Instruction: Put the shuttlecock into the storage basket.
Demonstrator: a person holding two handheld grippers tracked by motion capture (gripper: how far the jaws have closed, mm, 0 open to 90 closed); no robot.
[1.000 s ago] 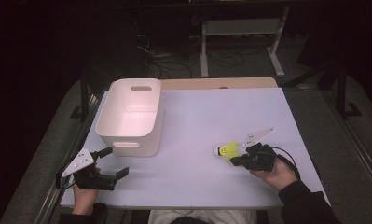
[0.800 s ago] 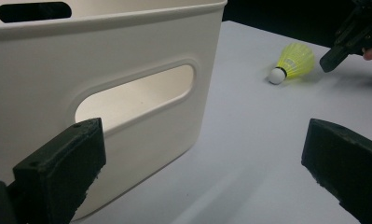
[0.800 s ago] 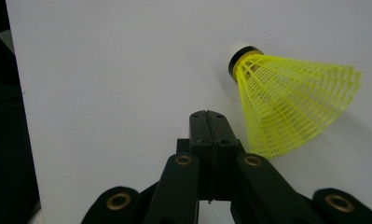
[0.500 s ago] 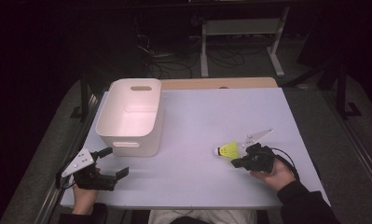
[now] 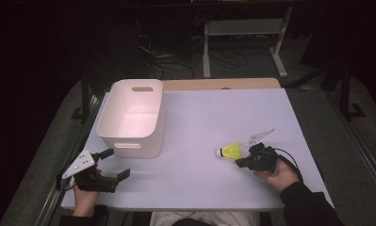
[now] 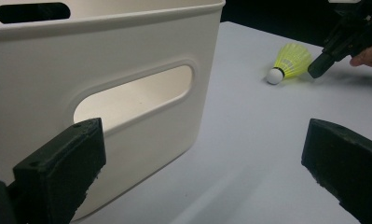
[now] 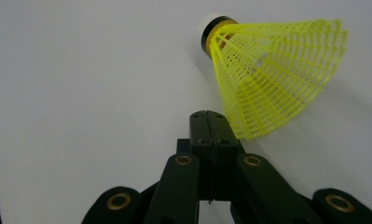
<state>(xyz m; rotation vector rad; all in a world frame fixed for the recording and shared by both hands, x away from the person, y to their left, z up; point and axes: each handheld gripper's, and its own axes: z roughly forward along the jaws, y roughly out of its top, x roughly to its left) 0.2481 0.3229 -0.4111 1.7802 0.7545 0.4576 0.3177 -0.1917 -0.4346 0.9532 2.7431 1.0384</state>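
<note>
Lying on counter (image 5: 195, 117) right of bin (image 5: 131, 117), shuttlecock (image 5: 229, 150); right gripper (image 5: 242, 163) jaws closed empty beside skirt, nudging likely; left gripper (image 5: 122, 162) jaws held wide, empty, near bin.

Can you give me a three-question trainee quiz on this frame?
1. True or false: the right claw is shut with nothing between its jaws.
2. The yellow shuttlecock lies: A) in the white bin B) on the table C) in the left claw.
3. What state is the left claw in?

Key: 1 true. 2 B, just beside the right claw's tip. 3 Open, near the bin's handle slot.
</note>
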